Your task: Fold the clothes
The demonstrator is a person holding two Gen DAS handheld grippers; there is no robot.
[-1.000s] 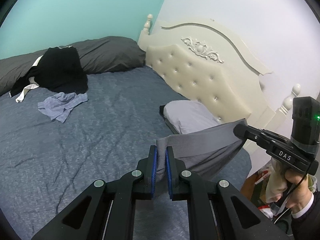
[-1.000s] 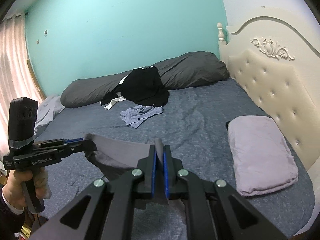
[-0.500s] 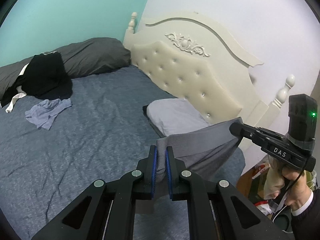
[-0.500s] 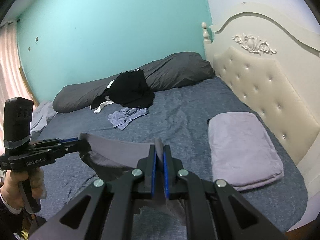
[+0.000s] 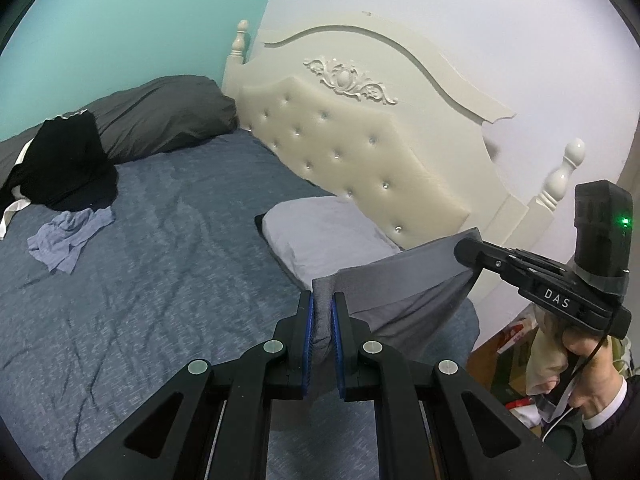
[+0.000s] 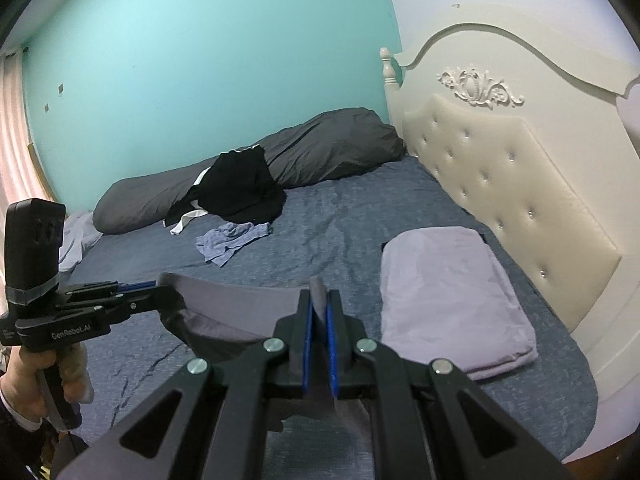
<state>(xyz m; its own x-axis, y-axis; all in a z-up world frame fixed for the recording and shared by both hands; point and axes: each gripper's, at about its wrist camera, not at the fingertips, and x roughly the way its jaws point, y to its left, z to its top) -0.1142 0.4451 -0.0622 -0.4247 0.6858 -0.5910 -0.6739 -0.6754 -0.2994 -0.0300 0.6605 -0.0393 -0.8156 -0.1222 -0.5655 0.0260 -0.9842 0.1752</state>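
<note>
A grey garment (image 5: 404, 276) hangs stretched in the air above the near end of the bed, held at two ends of its band. My left gripper (image 5: 321, 300) is shut on one end, the cloth pinched between its blue pads. My right gripper (image 6: 319, 300) is shut on the other end of the grey garment (image 6: 236, 300). Each view shows the other gripper to the side: the right gripper (image 5: 464, 250) at the right, the left gripper (image 6: 164, 290) at the left. A black garment (image 6: 240, 188) and a crumpled blue one (image 6: 228, 240) lie far up the bed.
The bed (image 5: 140, 280) has a blue-grey cover, a long dark bolster (image 6: 320, 152) along the teal wall and a cream tufted headboard (image 5: 360, 148) at the right. A pale lilac pillow (image 6: 448, 292) lies by the headboard. Clutter sits on the floor (image 5: 516, 336) beside the bed.
Both grippers have carried the stretched grey garment sideways along the bed; the headboard and pillow have slid left in both views. Both grips are unchanged.
</note>
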